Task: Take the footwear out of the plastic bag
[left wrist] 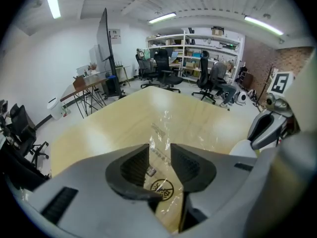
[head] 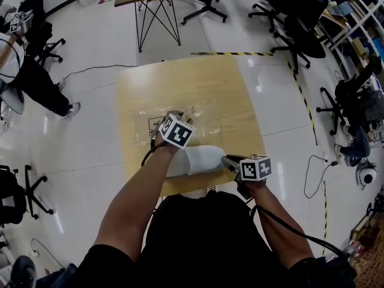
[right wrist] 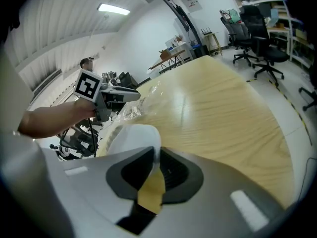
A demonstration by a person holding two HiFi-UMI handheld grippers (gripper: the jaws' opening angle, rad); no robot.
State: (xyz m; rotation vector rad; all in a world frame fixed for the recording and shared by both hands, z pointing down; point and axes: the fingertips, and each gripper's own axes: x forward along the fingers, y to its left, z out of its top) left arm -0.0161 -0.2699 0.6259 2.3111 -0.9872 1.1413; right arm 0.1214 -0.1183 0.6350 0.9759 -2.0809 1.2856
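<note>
One slipper point(head: 201, 159) is being held beside the bag point(head: 204, 116), clamped in the right gripper point(right wrist: 156, 170), the left gripper point(left wrist: 159, 157) gaping empty; set-down seems due next.

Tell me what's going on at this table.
A person works at a wooden table with a gripper in each hand. The right gripper is clamped on the edge of a white shoe, which lies at the table's near edge and appears clear of the bag. The left gripper is open, its jaws apart above the clear plastic bag lying on the table.
</note>
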